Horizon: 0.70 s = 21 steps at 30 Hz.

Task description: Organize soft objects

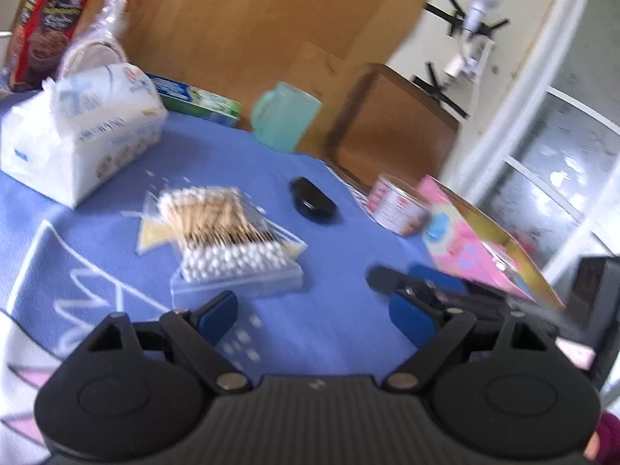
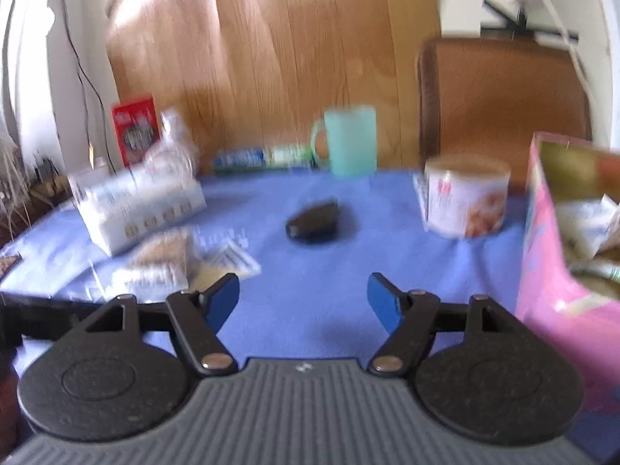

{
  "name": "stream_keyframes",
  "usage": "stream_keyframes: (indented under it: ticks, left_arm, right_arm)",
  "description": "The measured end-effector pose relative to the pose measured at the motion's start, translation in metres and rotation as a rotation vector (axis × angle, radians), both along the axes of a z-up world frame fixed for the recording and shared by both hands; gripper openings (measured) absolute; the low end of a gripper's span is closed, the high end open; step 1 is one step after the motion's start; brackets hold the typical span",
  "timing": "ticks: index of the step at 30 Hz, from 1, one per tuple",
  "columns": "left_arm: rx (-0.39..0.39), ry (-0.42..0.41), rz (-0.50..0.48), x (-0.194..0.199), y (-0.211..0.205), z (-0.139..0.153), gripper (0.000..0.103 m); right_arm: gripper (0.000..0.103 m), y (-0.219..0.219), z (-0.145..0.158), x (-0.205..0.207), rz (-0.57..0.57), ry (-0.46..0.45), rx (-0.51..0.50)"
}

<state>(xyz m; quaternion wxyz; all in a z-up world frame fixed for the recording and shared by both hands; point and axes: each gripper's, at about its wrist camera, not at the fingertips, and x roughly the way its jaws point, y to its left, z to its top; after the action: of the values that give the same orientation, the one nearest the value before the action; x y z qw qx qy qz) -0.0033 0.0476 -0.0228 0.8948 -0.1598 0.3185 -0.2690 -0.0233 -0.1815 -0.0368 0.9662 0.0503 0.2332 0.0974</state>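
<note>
A white tissue pack (image 1: 77,135) (image 2: 143,209) lies at the left on the blue cloth (image 1: 329,255). A clear box of cotton swabs (image 1: 228,240) (image 2: 162,259) rests just ahead of my left gripper (image 1: 314,310), which is open with nothing between its blue pads. A clear bag of round white pieces (image 1: 93,42) stands behind the tissues. My right gripper (image 2: 304,294) is open and empty above bare cloth. A small black object (image 2: 312,223) lies ahead of it. An open pink box (image 2: 550,271) (image 1: 476,240) stands at the right, with the right gripper's fingers (image 1: 410,283) beside it.
A teal cup (image 1: 285,116) (image 2: 350,139) and a green-blue box (image 1: 197,99) stand at the far edge. A white can (image 1: 399,205) (image 2: 465,201) sits near the pink box. A red carton (image 1: 46,27) is at the back left, and a brown chair (image 1: 391,131) stands beyond the table.
</note>
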Motion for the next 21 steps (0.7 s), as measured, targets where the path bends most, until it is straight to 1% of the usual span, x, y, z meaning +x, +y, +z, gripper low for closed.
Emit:
stream_keyframes:
  ticks: [1, 6, 8, 10, 14, 18, 21]
  left_arm:
    - [-0.002, 0.000, 0.004, 0.003, 0.000, 0.000, 0.090]
    - [-0.064, -0.008, -0.016, 0.004, 0.005, -0.002, 0.096]
    - [-0.094, -0.018, -0.008, 0.001, 0.010, -0.003, 0.098]
    - [-0.103, -0.027, 0.003, -0.001, 0.012, -0.003, 0.099]
    - [-0.074, -0.068, -0.019, -0.006, 0.006, 0.001, 0.099]
    - [0.002, -0.117, -0.049, -0.014, -0.008, 0.005, 0.099]
    - [0.044, -0.147, -0.069, -0.019, -0.016, 0.006, 0.099]
  right_arm:
    - [0.075, -0.003, 0.000, -0.001, 0.003, 0.001, 0.014]
    - [0.076, -0.015, -0.001, -0.003, -0.015, 0.013, 0.090]
    - [0.077, -0.016, -0.001, -0.004, -0.012, 0.009, 0.099]
    - [0.078, -0.013, -0.001, -0.004, -0.008, 0.002, 0.093]
    - [0.080, -0.013, 0.000, -0.004, -0.005, -0.006, 0.096]
    - [0.080, -0.015, 0.000, -0.004, -0.009, -0.007, 0.107]
    - [0.080, -0.014, 0.000, -0.004, -0.009, -0.009, 0.105]
